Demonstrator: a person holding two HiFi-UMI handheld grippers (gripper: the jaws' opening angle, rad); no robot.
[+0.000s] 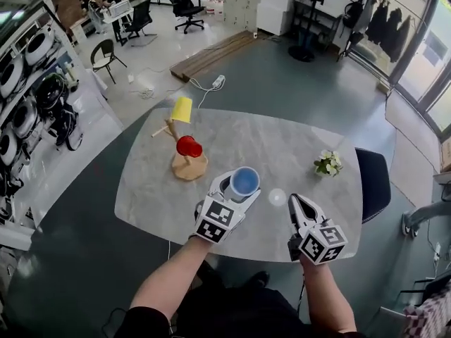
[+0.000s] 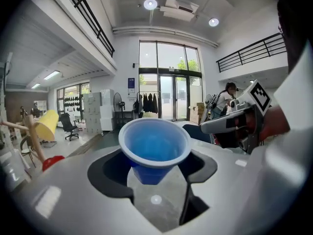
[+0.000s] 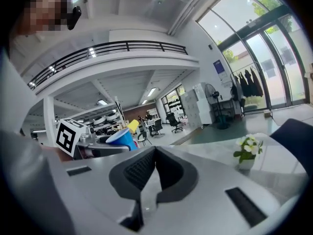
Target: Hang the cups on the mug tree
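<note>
Head view, lower centre: left gripper (image 1: 238,189) clamps the blue cup (image 1: 245,182), mouth up; mug tree (image 1: 192,169) stands up-left of it, nearer this hand; right gripper (image 1: 301,203), lower right, is shut, empty.

Table (image 1: 282,146) middle was wide open; only the mug tree (image 1: 192,169) and a small flower pot (image 1: 328,165) blocked the sides.
</note>
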